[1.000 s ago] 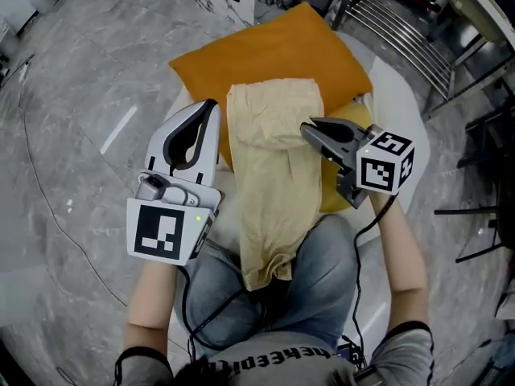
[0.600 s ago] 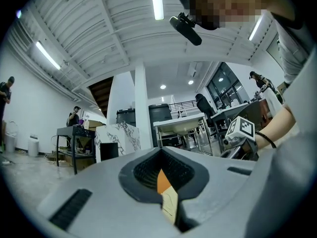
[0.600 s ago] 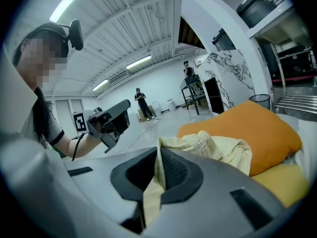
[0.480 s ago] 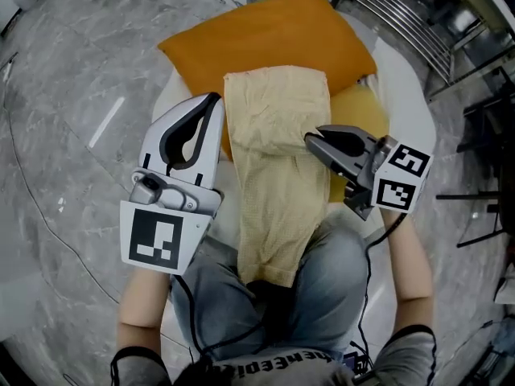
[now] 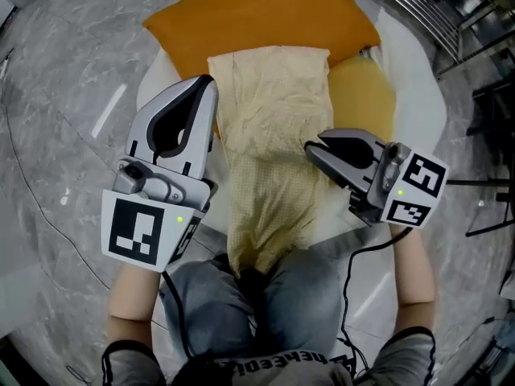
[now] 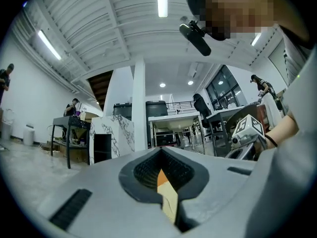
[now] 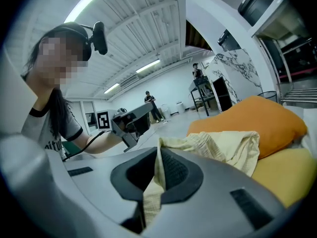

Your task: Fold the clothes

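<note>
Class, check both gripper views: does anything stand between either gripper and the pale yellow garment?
Nothing visible does: the left gripper and the right gripper are each shut on the pale yellow garment itself.

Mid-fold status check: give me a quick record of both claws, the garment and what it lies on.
left claw: shut on the garment's left edge
right claw: shut on the garment's right edge
garment: pale yellow, stretched from the orange cushion down to the person's lap
beside it: yellow cushion, at the picture's right
</note>
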`<action>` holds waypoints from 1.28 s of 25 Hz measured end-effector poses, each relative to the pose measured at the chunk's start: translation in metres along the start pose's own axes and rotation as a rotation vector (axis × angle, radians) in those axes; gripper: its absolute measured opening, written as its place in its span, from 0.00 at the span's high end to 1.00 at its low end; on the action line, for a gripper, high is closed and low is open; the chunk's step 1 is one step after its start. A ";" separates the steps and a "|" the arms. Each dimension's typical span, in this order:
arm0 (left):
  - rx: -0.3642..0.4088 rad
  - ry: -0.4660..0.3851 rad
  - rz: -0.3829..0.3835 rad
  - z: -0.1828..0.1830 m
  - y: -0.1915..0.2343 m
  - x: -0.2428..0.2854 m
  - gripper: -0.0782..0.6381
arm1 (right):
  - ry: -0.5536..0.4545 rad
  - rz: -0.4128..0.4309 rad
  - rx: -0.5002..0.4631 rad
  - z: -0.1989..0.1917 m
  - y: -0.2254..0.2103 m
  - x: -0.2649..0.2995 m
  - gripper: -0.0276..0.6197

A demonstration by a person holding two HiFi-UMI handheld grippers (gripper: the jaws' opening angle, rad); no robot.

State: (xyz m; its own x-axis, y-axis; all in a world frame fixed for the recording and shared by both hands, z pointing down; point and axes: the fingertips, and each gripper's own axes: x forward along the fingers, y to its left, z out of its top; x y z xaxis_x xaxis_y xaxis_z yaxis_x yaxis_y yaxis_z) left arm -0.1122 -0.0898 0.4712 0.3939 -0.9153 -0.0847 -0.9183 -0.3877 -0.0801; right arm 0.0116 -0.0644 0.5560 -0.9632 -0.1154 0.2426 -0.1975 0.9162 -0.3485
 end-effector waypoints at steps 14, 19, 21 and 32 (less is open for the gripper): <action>-0.054 -0.006 -0.044 -0.002 -0.050 -0.015 0.89 | 0.005 0.148 -0.089 -0.059 0.087 -0.038 0.93; -0.021 -0.007 -0.049 0.007 -0.062 -0.027 0.89 | 0.114 0.222 -0.164 -0.108 0.120 -0.041 0.93; -0.010 -0.007 -0.056 0.008 -0.065 -0.028 0.89 | 0.175 0.248 -0.178 -0.128 0.125 -0.043 0.93; -0.006 -0.014 -0.070 0.007 -0.073 -0.037 0.89 | 0.489 0.320 -0.280 -0.228 0.136 -0.040 0.93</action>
State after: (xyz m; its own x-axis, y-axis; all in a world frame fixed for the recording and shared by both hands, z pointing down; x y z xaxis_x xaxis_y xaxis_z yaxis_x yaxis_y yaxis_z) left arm -0.0591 -0.0271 0.4730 0.4576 -0.8843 -0.0931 -0.8887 -0.4514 -0.0802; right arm 0.0652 0.1521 0.7049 -0.7593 0.3078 0.5734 0.2047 0.9493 -0.2386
